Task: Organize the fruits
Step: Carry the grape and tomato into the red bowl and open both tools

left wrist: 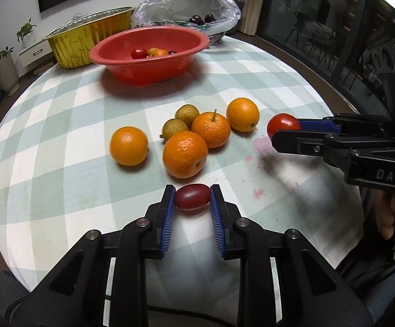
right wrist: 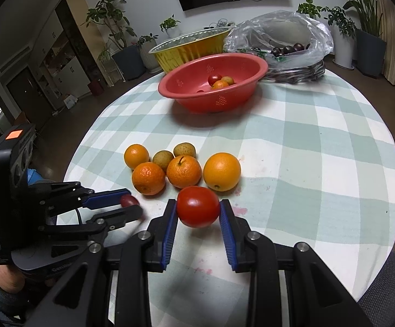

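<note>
Left gripper (left wrist: 192, 199) is clamped on a small dark-red oval fruit (left wrist: 192, 197) near the table's near edge, its blue pads (left wrist: 169, 212) pressing both ends. Right gripper (right wrist: 198, 212) grasps a red tomato (right wrist: 198, 206) just off the checked tablecloth (right wrist: 320, 163). Beyond them, near the table's middle, four oranges (right wrist: 221, 171) and two small brownish-green fruits (right wrist: 163, 157) sit clustered, mostly touching. Farther back stands a red colander bowl (right wrist: 213, 98) holding a tomato and small fruits; behind it, at the far edge, are a gold foil tray (right wrist: 189, 47) and a plastic bag (right wrist: 287, 35) with dark fruits.
</note>
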Demonstrator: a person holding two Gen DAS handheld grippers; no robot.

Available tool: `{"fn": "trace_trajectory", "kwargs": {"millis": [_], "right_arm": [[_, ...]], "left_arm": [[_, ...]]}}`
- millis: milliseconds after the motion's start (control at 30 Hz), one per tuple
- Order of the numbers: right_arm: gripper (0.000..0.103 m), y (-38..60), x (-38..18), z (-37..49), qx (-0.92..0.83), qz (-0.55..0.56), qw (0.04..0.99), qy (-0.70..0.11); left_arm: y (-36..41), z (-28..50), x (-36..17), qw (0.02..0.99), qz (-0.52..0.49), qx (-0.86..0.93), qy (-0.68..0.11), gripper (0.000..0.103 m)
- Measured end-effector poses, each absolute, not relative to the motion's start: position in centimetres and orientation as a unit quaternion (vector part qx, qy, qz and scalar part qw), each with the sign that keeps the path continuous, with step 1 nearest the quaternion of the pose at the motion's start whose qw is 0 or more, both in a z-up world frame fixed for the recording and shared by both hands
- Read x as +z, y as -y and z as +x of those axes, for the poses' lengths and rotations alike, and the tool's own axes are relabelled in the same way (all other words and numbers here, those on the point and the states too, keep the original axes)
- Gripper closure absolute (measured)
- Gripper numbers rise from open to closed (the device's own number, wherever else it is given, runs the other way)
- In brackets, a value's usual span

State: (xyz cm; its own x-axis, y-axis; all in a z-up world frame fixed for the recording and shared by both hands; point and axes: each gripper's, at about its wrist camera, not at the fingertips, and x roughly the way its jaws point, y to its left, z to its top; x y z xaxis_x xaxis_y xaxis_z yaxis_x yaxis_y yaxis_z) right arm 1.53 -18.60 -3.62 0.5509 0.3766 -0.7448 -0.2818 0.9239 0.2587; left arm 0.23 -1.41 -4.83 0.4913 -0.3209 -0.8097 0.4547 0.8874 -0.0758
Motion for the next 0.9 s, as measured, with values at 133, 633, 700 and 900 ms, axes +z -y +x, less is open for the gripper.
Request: {"fn": "trace_trajectory", "kwargs": {"millis": [133, 633, 700, 900], "right_arm": [[0.069, 18.7, -3.6, 1.6, 0.187, 0.057, 0.878, -0.438], [0.069, 22.8, -0.8, 4.4, 0.137, 0.064, 0.895, -0.419], [0.069, 23.2, 0.2, 5.5, 0.132, 0.062, 0.900, -0.412], [0.069, 22.7, 2.8, 9.0, 0.133, 0.047, 0.910, -0.390]], "left_arm": [[0.0, 0.2, -4.2, 0.866, 0.057, -0.218, -0.447, 0.079], [-2.8, 5.6, 1.9, 0.891, 0.042, -0.224, -0.393, 0.079], [-2.6, 7.2, 3.1, 0.894, 0.049, -0.227, -0.383, 0.079], [-1.1, 12.7, 5.6, 0.898, 0.071, -0.235, -0.365, 0.079]]}}
